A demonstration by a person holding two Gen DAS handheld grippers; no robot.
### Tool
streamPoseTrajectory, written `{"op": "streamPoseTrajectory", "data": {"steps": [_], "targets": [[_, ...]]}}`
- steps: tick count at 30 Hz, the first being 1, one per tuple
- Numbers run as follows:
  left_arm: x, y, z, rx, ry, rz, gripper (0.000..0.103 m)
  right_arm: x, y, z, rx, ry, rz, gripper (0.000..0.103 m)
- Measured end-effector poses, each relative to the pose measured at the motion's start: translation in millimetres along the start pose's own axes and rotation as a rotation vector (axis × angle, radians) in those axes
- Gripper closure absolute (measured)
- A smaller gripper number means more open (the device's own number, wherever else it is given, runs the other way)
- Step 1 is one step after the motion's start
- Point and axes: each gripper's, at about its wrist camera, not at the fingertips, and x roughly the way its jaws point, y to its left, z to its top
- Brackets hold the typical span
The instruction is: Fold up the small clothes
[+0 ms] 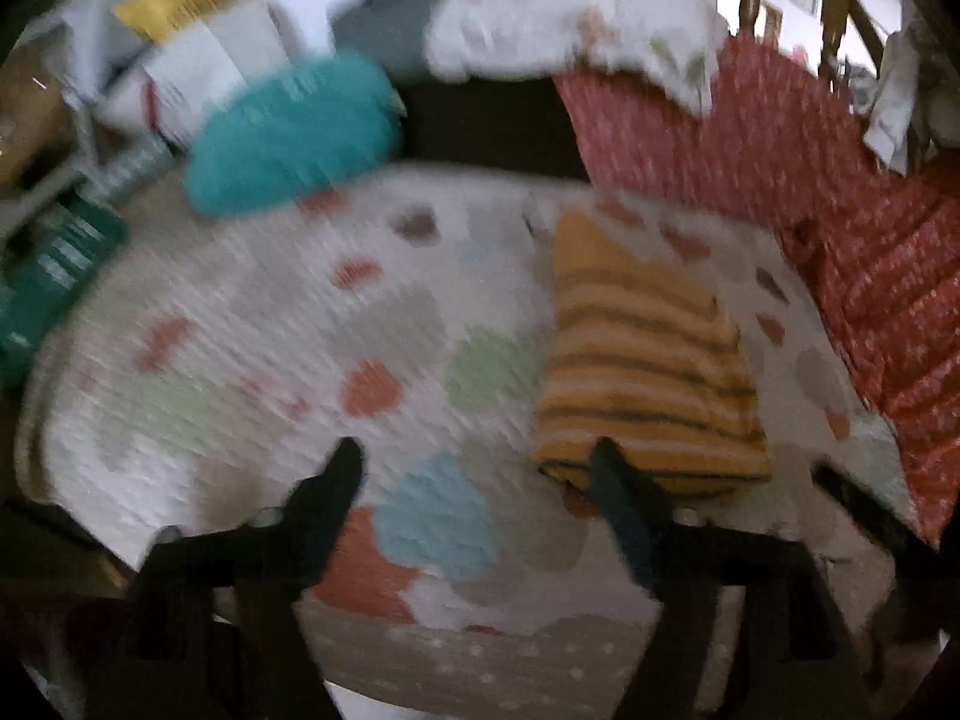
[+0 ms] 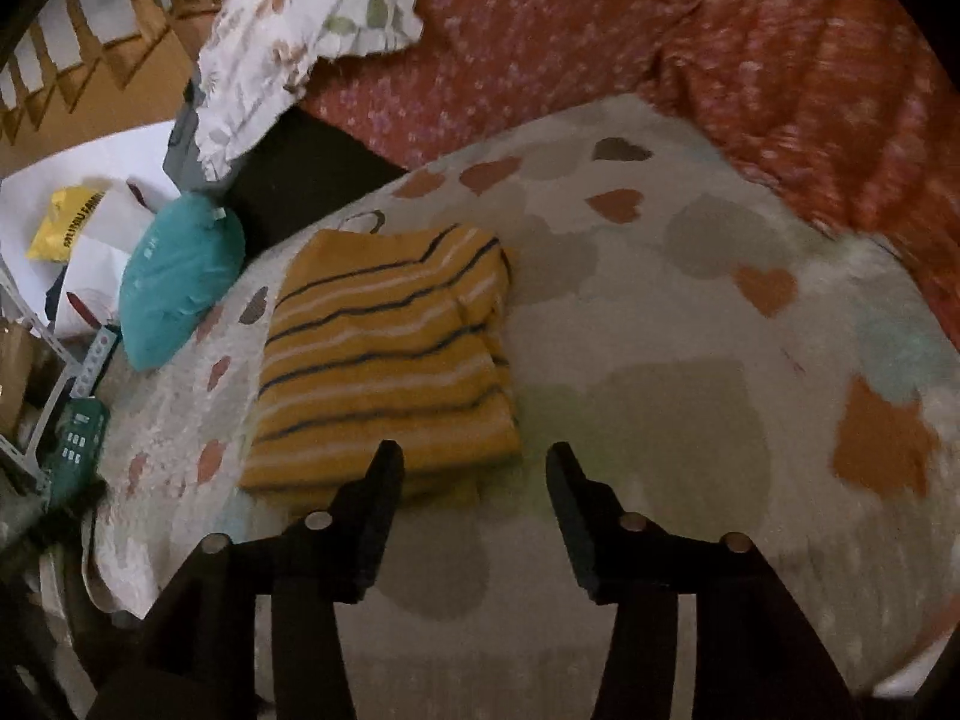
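Note:
A folded yellow garment with dark and white stripes (image 2: 384, 360) lies flat on a white blanket printed with coloured hearts (image 2: 660, 276). In the left wrist view, which is blurred, the same garment (image 1: 648, 354) sits right of centre. My left gripper (image 1: 477, 456) hangs open above the blanket, its right fingertip in front of the garment's near edge, nothing between the fingers. My right gripper (image 2: 474, 456) is open too, above the blanket just in front of the garment's near right corner, holding nothing.
A teal cushion (image 2: 180, 276) lies at the blanket's left edge. A red patterned cloth (image 2: 720, 48) covers the far side, with a white floral cloth (image 2: 300, 30) on it. Papers and a yellow bag (image 2: 66, 222), a green object (image 2: 75, 444) and a wooden railing (image 2: 90, 30) are at left.

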Motion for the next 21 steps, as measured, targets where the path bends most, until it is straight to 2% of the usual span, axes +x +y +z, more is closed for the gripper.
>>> {"op": "streamPoseTrajectory", "data": {"steps": [2, 4, 7, 9, 11, 18, 21], "targets": [[-27.9, 5.7, -1.1, -0.005, -0.099, 0.053, 0.006, -15.5, 0.2, -21.2, -0.005, -0.007, -0.019, 0.048], [-54.8, 11.5, -0.4, -0.018, -0.179, 0.092, 0.0, -25.3, 2.9, -37.7, -0.017, -0.018, -0.039, 0.048], [-74.5, 15.2, 2.4, -0.033, -0.21, 0.122, 0.0, -35.9, 8.1, -60.0, -0.039, -0.028, -0.085, 0.046], [-73.0, 12.2, 3.6, -0.017, -0.187, 0.131, 0.0, -32.2, 12.4, -66.2, -0.054, -0.015, -0.092, 0.041], [-58.3, 7.5, 1.0, 0.012, -0.127, 0.117, 0.0, -25.9, 17.3, -68.4, -0.078, -0.001, -0.099, 0.04], [-8.2, -18.3, -44.1, 0.085, 0.108, 0.067, 0.0, -10.2, 24.5, -73.7, -0.116, 0.027, -0.113, 0.035], [1.2, -27.7, -60.0, 0.111, 0.157, 0.06, 0.0, -5.9, 16.8, -70.9, -0.083, 0.038, -0.129, 0.035]]}}
